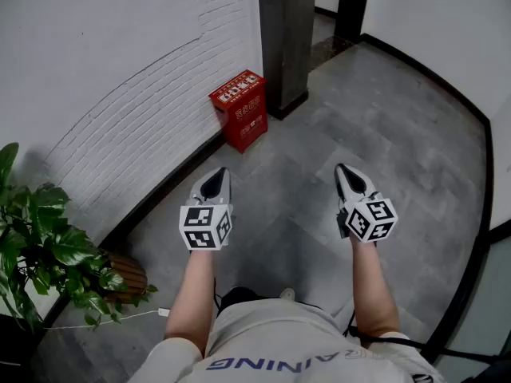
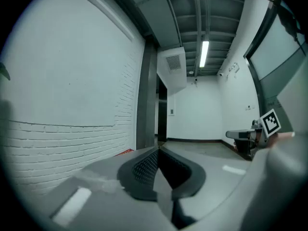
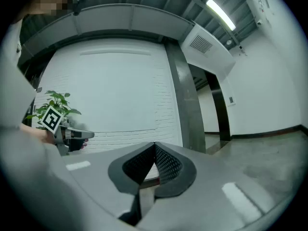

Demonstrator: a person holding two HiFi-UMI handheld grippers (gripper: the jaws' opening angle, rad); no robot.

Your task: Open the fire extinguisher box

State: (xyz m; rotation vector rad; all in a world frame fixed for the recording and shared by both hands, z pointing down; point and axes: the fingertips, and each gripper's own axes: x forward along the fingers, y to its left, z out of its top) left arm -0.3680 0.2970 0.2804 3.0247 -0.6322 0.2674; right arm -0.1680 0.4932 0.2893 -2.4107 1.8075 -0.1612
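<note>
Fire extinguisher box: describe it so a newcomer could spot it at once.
Follow the white brick wall to the dark pillar. The fire extinguisher box stands on the floor against the wall beside that pillar. It is the only red thing there, with white print on top and front.

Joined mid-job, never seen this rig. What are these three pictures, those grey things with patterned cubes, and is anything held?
No robot: a person holds a two-jaw gripper in each hand; the cubes are part of them. The head view looks down on the left gripper and right gripper. The other two pictures look along each gripper's jaws: both shut, holding nothing. The red fire extinguisher box stands on the floor against the wall ahead, untouched; a potted plant is at left.
</note>
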